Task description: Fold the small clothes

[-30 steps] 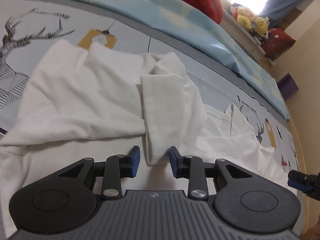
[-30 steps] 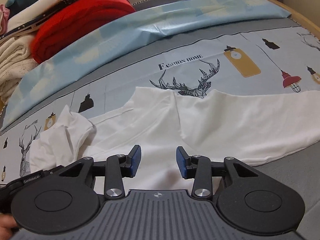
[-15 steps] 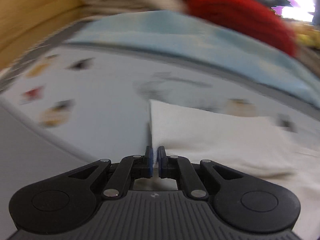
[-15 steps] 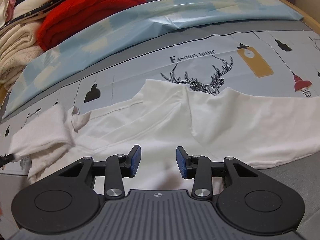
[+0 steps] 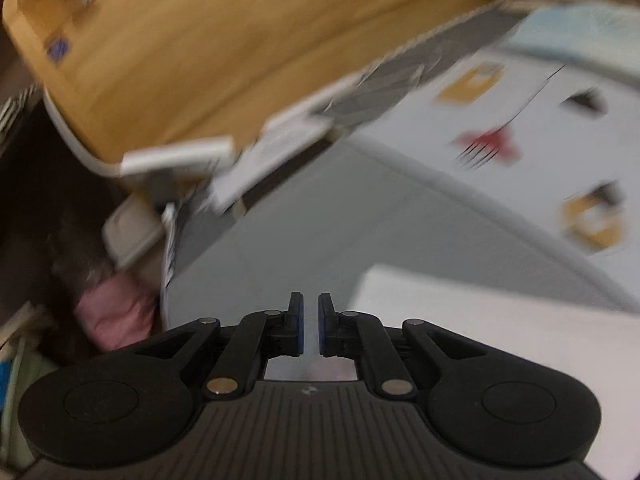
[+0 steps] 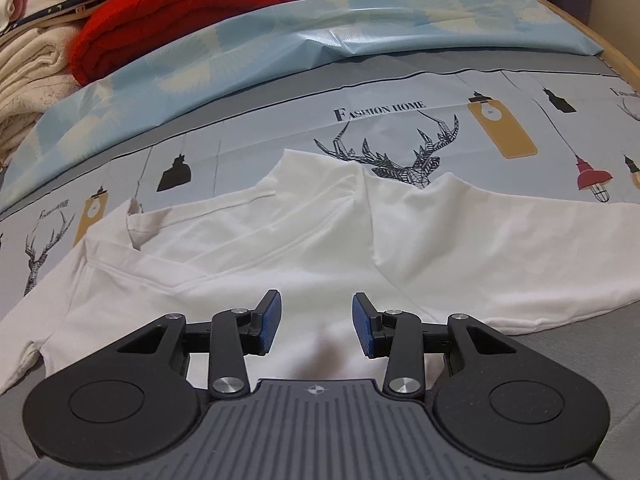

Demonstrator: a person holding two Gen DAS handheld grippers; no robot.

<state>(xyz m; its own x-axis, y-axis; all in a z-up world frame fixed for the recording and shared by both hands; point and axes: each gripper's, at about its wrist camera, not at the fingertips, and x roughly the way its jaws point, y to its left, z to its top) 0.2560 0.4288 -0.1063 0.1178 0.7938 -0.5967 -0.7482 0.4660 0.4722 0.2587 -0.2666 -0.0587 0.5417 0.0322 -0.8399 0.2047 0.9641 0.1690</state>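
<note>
The white garment is spread on the printed bed sheet, just below the deer print, with one sleeve run out to its left and the body creased and partly doubled at the middle. The right tongs are held half open above the near hem, and nothing is gripped between the blue pads. In the blurred left view the left tongs are seen nearly shut yet easing apart, and no cloth appears to be caught between them, though the smear makes this hard to confirm; a white edge of the garment lies to the right of them, and the wooden bed frame fills the upper part of that view. The main risk is judged to be a fold made over the existing creases, so that a lopsided bundle is produced. The outstretched sleeve could be dragged if only one layer is pinched. If the left tongs are brought back quickly, the sheet beneath could be caught together with the cloth, and the garment pulled askew from the deer print.
</note>
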